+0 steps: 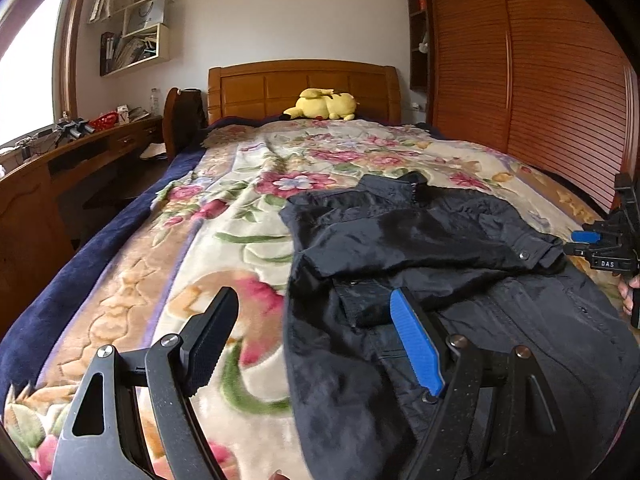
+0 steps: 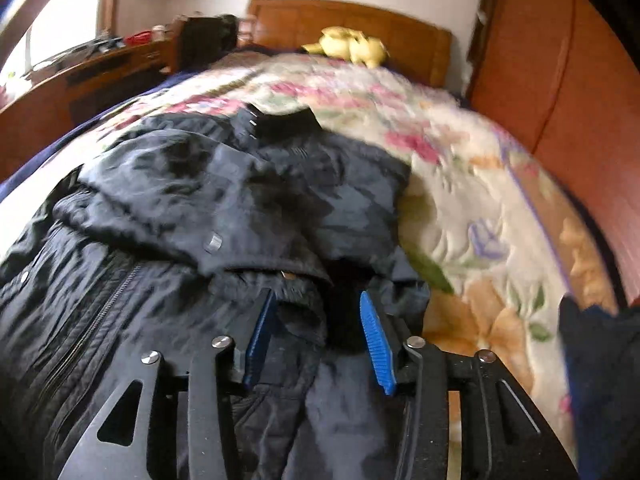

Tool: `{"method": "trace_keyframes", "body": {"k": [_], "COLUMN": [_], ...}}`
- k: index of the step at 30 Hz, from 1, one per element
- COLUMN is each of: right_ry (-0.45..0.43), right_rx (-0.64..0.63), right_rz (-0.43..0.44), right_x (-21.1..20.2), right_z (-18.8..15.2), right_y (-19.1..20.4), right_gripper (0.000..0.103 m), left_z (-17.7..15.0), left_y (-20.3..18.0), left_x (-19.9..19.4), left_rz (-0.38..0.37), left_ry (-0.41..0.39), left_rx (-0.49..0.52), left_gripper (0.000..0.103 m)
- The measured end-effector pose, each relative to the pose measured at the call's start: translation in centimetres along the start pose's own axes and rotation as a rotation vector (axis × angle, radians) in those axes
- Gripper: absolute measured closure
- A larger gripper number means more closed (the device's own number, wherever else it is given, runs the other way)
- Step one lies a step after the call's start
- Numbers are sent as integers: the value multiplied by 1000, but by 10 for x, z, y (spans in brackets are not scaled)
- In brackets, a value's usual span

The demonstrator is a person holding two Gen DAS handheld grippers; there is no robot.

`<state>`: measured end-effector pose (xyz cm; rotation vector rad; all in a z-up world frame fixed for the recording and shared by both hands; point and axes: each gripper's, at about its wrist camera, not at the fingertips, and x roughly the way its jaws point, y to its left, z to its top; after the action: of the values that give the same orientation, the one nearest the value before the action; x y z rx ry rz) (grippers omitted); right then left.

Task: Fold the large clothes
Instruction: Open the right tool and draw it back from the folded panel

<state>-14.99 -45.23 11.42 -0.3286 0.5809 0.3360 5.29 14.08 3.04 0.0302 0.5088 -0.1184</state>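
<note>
A black jacket (image 1: 440,248) lies on the flowered blanket (image 1: 224,208), its collar toward the headboard and one sleeve (image 2: 224,200) folded across its front. My left gripper (image 1: 314,300) hangs open over the jacket's left edge, one finger above the blanket, the blue pad (image 1: 416,344) above the cloth. In the right wrist view my right gripper (image 2: 316,300) stands open low over the sleeve's cuff end; dark cloth lies between the blue pads (image 2: 376,340) without being pinched. The right gripper (image 1: 600,240) also shows at the jacket's right side.
A yellow plush toy (image 1: 322,105) rests by the wooden headboard (image 1: 304,84). A slatted wardrobe (image 1: 532,92) runs along the bed's right side. A cluttered desk (image 1: 72,148) and a chair stand on the left. Bare blanket stretches beyond the jacket's collar.
</note>
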Motion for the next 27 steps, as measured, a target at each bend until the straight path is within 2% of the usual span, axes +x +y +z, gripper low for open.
{"method": "trace_keyframes", "body": {"k": [4,7,9,18,23,24,27], "right_ry": [-111,-114,-93,102,143,151,159], "right_rx": [-73,-83,-82,-57,-23,-24,-29], "right_rz": [92,85,106,28,34,27,30], "right_x": [-24,-17,-6,85,110,112,117], "right_z": [7,16,18,23,23,25,33], "right_y": [23,34,40,36,20,19,13], "right_gripper": [48,48,48,48,48,50,73], "left_z": [0,-1,-3,-13,-12,-12,-12], "left_y": [-11,-20,-25,-43,-41,-41,-41], "left_x": [0,1,2,14,17,17,18], "left_rz": [-10,-19,-20,-28,-30,-31,-30], "left_ry": [-2,3,9,60,75,76,78], "left_rx": [17,38,55,102,88,86,84], "left_gripper": [24,24,24,24,24,24,24]}}
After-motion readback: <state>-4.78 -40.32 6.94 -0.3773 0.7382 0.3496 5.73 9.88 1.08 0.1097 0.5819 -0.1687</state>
